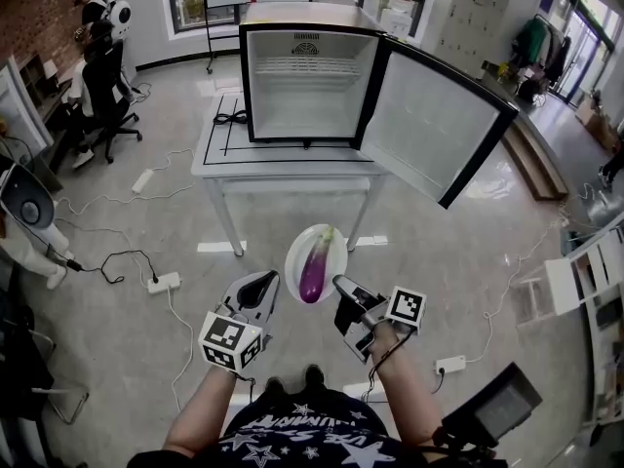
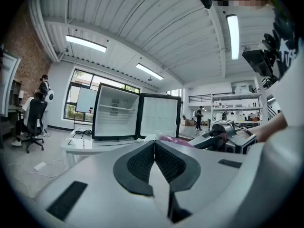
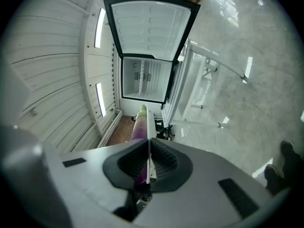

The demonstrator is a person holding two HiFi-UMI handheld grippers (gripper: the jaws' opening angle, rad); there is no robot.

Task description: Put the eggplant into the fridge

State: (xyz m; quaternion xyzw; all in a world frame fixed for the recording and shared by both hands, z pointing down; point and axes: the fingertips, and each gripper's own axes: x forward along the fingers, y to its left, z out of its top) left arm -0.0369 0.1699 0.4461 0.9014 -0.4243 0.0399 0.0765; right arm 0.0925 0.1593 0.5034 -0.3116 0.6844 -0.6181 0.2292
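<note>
A purple eggplant (image 1: 314,266) lies on a white plate (image 1: 331,283) held in the air in front of me. My right gripper (image 1: 341,286) is shut on the plate's right rim. In the right gripper view the plate (image 3: 150,122) shows edge-on between the pads, with the eggplant (image 3: 140,125) on it. My left gripper (image 1: 268,281) is shut with nothing between its pads (image 2: 137,163); its tip is close to the plate's left rim, and I cannot tell if it touches. The small fridge (image 1: 304,86) stands open and empty on a white table (image 1: 219,154), door (image 1: 434,130) swung right.
Cables and power strips (image 1: 164,282) lie on the floor to the left of the table. A person (image 1: 97,13) stands by an office chair (image 1: 102,105) at the back left. White shelving (image 1: 585,281) is at the right. A black cable (image 1: 230,118) lies on the table.
</note>
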